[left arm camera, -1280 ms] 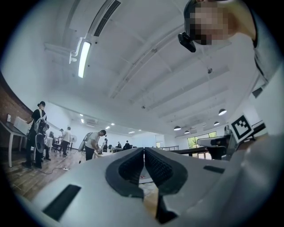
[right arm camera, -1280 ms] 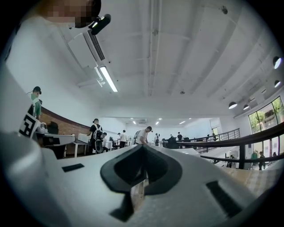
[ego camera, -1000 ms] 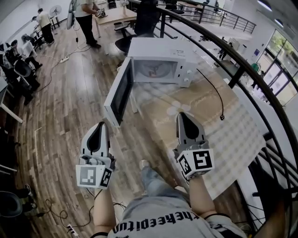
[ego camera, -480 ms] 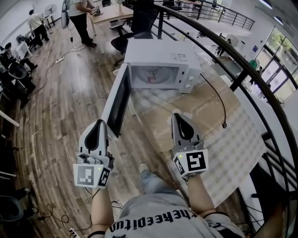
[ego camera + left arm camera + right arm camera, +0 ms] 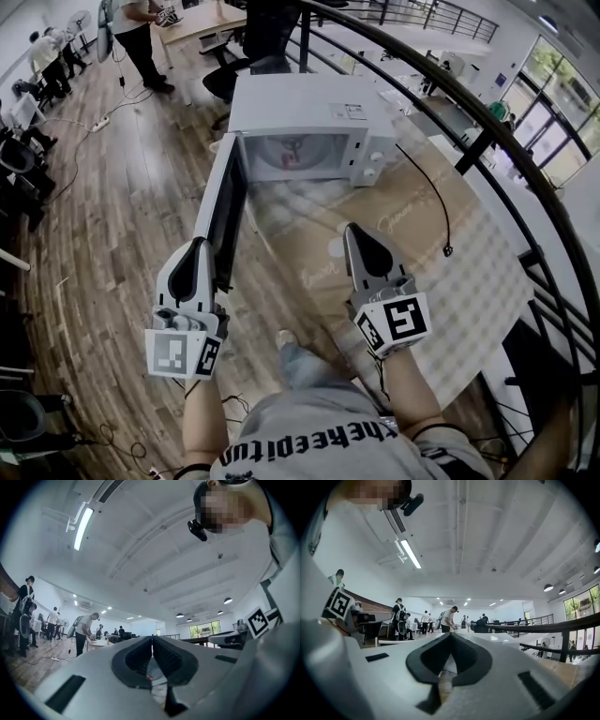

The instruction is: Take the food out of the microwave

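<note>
Microwave (image 5: 309,108) door (image 5: 225,202) is standing open at the table's (image 5: 459,281) far edge, food (image 5: 292,152) sitting untouched inside, left gripper (image 5: 199,246) and right gripper (image 5: 354,230) hovering short, both clenched empty.

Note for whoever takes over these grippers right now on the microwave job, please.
The left gripper is shut and empty, held beside the open microwave door.
The right gripper is shut and empty, above the table, short of the microwave.
The food sits inside the cavity; it is too small to identify.
Done: the door is open.
Left: open the fingers, reach in, grasp the food and bring it out, probably onto the table.
</note>
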Demonstrator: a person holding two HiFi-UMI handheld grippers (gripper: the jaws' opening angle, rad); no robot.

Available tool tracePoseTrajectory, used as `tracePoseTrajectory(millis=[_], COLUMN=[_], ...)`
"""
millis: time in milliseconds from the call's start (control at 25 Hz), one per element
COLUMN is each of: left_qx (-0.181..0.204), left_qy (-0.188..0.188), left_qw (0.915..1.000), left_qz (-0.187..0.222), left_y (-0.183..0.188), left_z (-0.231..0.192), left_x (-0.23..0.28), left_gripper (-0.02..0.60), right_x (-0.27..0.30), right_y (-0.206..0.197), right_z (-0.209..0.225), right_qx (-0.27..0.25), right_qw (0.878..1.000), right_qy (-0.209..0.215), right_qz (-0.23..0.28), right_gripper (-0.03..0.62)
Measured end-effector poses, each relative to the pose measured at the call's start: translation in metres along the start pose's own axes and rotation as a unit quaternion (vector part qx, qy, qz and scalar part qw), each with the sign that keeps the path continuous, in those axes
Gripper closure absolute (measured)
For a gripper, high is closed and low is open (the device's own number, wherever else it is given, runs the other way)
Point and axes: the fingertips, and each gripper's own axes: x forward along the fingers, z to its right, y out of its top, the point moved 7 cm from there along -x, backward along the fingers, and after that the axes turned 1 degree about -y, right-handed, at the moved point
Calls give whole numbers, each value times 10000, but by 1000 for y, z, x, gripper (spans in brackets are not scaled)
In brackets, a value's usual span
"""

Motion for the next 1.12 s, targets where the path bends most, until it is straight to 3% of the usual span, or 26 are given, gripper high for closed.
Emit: tracePoseTrajectory(millis=[440, 600, 760, 1120], left_qx=[-96, 145, -23, -342], left_qy=[5, 282, 422, -559], left_qw=[9998, 9976, 9953, 9971], left_qz=[-179, -620, -867, -382], left_y=[-21, -24, -25, -8], left_z=[-14, -17, -22, 7], left_x=[33, 48, 54, 74], left_gripper=[571, 571, 571, 571], right_x=[65, 85, 99, 107], right_y=[-11, -16, -24, -31], right_z=[6, 12, 21, 27], right_qx=[-111, -167, -74, 95], right_qw=[9996, 9994, 9997, 9999], right_qy=[259, 288, 227, 10], right_qz=[-65, -54, -47, -132], right_gripper=[589, 589, 589, 589])
